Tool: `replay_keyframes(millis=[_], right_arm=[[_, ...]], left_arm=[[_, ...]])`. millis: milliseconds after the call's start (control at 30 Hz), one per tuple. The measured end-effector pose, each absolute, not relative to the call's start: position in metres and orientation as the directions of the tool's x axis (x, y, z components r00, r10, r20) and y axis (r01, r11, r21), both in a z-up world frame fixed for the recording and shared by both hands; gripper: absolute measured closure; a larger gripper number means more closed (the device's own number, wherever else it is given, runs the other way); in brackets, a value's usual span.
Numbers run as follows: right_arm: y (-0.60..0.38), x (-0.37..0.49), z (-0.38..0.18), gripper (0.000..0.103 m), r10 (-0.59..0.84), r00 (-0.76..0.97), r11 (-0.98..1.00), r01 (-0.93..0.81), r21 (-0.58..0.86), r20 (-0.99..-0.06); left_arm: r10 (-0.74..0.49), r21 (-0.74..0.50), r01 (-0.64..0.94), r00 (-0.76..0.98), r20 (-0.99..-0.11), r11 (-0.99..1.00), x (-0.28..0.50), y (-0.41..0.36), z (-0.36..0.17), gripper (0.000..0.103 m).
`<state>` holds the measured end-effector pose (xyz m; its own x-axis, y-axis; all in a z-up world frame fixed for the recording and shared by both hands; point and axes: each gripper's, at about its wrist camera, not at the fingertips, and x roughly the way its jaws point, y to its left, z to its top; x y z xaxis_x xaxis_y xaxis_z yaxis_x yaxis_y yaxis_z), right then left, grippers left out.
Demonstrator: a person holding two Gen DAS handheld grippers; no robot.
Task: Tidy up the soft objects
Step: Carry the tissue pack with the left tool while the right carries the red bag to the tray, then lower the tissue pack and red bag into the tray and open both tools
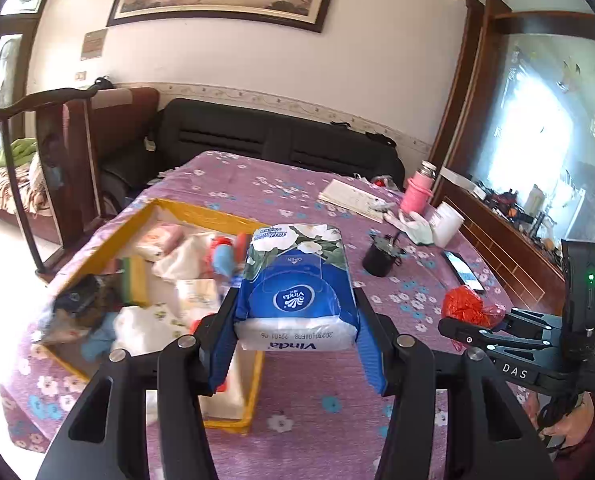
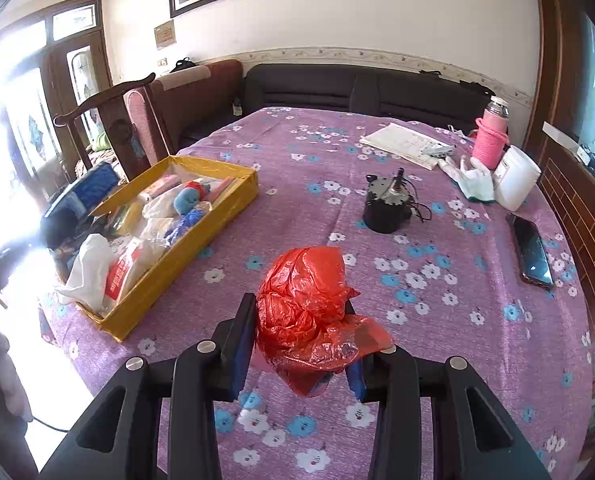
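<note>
The yellow cardboard box (image 1: 257, 384) of soft odds and ends lies just left of and below the left gripper (image 1: 295, 330), whose jaws are clamped on a plump tissue pack (image 1: 297, 284) in glossy blue-and-white film, its long axis running away from the hand. The left hand looks much the nearer to the box. Farther right over the flowered worktop (image 2: 437, 300), the right gripper (image 2: 303, 342) has its jaws pinched on a crinkly red plastic bag (image 2: 305, 300).
</note>
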<state>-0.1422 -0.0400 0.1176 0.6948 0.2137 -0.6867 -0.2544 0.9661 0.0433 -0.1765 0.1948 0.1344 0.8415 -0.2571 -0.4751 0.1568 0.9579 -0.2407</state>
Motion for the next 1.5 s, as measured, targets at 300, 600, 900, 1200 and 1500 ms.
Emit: replay_keyframes(millis=[300, 600, 900, 1200, 1500], right_arm=[[-0.011, -0.125, 0.115, 0.061, 0.271, 0.661, 0.948, -0.309, 0.076, -0.7], [0.041, -0.092, 0.108, 0.061, 0.351, 0.595, 0.909, -0.402, 0.111, -0.723], [0.103, -0.043, 0.106, 0.061, 0.504, 0.479, 0.822, -0.522, 0.229, -0.718], [0.168, 0.005, 0.083, 0.061, 0.598, 0.317, 0.718, -0.62, 0.317, -0.736], [0.208, 0.029, 0.06, 0.06, 0.584, 0.219, 0.671, -0.673, 0.312, -0.782]], left_arm=[[-0.138, -0.264, 0.011, 0.872, -0.47, 0.964, -0.187, 0.275, 0.139, 0.051], [-0.115, -0.255, -0.026, 0.845, -0.523, 0.967, -0.148, 0.319, 0.139, 0.051], [-0.111, -0.197, -0.009, 0.801, -0.589, 0.98, -0.075, 0.322, 0.137, 0.051], [-0.19, -0.27, 0.005, 0.722, -0.666, 0.963, 0.015, 0.329, 0.114, 0.051], [-0.204, -0.291, -0.031, 0.643, -0.738, 0.956, 0.083, 0.332, 0.081, 0.051]])
